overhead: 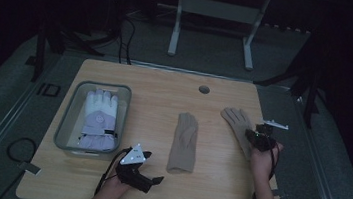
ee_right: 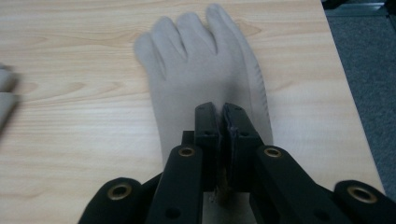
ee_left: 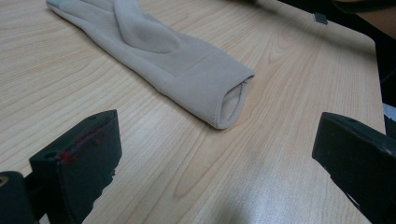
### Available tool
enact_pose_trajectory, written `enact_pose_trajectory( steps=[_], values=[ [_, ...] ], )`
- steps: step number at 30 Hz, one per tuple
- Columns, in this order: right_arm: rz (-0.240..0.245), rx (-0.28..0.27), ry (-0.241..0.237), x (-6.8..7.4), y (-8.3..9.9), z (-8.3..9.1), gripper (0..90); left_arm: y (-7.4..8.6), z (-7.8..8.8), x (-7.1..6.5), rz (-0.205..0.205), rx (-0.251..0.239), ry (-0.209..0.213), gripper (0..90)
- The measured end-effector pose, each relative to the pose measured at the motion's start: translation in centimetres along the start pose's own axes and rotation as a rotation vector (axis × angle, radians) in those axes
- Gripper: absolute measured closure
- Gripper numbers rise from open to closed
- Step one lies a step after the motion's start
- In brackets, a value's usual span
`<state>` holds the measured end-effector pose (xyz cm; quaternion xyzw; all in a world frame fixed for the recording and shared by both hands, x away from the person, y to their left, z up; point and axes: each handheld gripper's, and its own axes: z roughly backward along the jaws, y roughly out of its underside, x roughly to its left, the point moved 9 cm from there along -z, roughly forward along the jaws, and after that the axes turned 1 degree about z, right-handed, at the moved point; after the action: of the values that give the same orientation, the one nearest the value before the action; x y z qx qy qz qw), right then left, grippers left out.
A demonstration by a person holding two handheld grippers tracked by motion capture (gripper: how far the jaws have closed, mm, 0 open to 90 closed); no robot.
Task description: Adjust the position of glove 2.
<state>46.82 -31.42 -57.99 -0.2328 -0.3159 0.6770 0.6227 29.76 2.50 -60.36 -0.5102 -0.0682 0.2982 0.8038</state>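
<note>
Right gripper (overhead: 259,137): the jaws are pressed together over the cuff end of the right beige glove (overhead: 240,124). In the right gripper view the two black jaws meet over the glove (ee_right: 205,74) with almost no gap; whether fabric is pinched between them cannot be told. This glove lies flat near the right edge of the table (overhead: 166,85), fingers pointing away from the person.

Left gripper (overhead: 141,175): the jaws stand wide apart and hold nothing. It is held low over the near edge of the table, left of centre. In the left gripper view the jaws frame bare wood, and the open cuff of the centre beige glove (ee_left: 168,53) lies just beyond them, not touching either jaw.

Centre beige glove (overhead: 183,142): it lies flat in the middle of the table, cuff toward the person, well apart from the right glove.

Clear bin (overhead: 64,129): it stands on the left part of the table. A white and pale-purple padded glove (overhead: 98,119) lies inside it, fingers away from the person.

A round hole (overhead: 204,89) sits in the tabletop near the far edge.
</note>
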Motion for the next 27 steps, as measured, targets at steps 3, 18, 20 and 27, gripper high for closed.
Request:
enact_pose_trajectory(
  steps=[3,18,20,27],
  values=[
    [-0.010,-0.026,0.003,0.8,0.5,1.4,85.0,-0.1,0.1,0.0,-0.007,-0.003,-0.001,1.5],
    [-0.005,0.028,-0.011,3.1,5.1,1.8,79.6,-0.3,0.4,-0.1,-0.013,-0.011,-0.002,1.5],
    [0.019,0.057,-0.006,3.0,5.7,1.3,76.1,-0.3,0.3,-0.1,-0.014,-0.011,-0.001,1.5],
    [0.073,0.056,-0.022,3.0,5.7,1.5,65.7,-0.2,0.2,-0.2,-0.014,-0.003,0.001,1.5]
  ],
)
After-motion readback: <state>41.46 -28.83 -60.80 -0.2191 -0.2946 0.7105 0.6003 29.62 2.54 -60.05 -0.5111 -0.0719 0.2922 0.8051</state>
